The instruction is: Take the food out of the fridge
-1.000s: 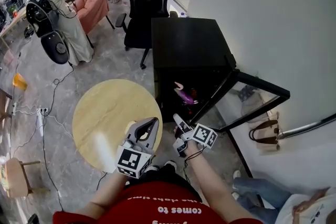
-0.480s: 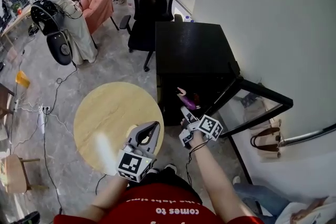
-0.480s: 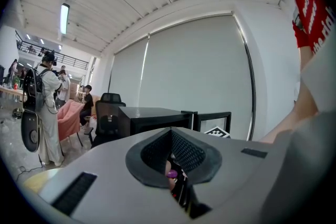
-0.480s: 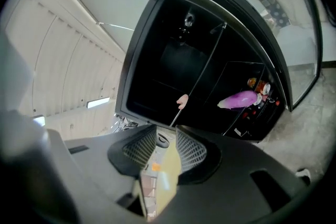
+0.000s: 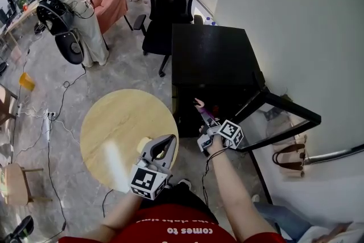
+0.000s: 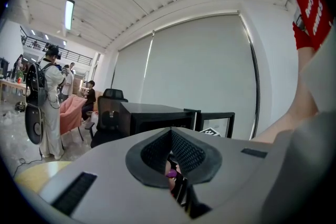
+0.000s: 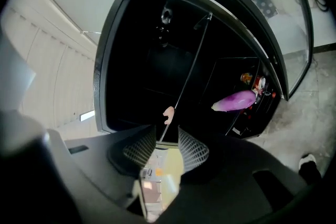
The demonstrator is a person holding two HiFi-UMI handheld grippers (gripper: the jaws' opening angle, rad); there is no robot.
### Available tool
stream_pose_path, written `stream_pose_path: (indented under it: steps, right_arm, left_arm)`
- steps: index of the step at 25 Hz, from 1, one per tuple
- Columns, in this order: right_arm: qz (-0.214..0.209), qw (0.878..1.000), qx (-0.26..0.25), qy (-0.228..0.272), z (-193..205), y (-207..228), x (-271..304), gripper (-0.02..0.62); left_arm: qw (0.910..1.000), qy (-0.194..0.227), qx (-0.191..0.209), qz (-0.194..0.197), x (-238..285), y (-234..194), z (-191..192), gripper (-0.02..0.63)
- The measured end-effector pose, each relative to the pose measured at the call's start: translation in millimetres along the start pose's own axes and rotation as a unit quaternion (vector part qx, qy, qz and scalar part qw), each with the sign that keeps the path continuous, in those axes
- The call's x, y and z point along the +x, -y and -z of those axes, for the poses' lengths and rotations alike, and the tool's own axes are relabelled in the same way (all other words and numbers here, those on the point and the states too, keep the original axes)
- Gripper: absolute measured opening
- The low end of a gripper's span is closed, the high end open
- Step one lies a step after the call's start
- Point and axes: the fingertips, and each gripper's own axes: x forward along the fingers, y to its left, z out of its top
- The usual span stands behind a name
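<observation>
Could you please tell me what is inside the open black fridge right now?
A purple eggplant-shaped food lies in the fridge, plus a small pink item and some red and orange bits. The rest of the interior is too dark to make out.

The fridge (image 5: 213,54) is black, the food (image 7: 234,100) purple, the table (image 5: 119,122) pale yellow

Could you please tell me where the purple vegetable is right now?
The purple vegetable lies inside the open black fridge, at the right of the right gripper view.
</observation>
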Motion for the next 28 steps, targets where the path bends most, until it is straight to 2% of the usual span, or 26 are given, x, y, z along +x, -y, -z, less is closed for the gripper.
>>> stream_pose_path:
  steps: [7,19,24,28]
  right_arm:
    - [-0.013,0.999,0.049,0.008,-17,6,21,0.121]
    - [-0.003,0.996,0.084,0.012,-23,21,42,0.121]
    - [-0.018,0.995,0.096,0.016,-25,22,44,0.12]
    - [-0.036,0.994,0.106,0.017,-25,16,45,0.069]
  left_arm:
    - [0.9996,-0.015,-0.006,-0.021,-3,-12,13,0.006]
    - [0.9987,-0.025,-0.018,-0.04,-9,-22,23,0.006]
    - [0.9983,-0.03,-0.021,-0.046,-11,-25,27,0.006]
    - [0.9981,-0.034,-0.02,-0.047,-12,-27,29,0.006]
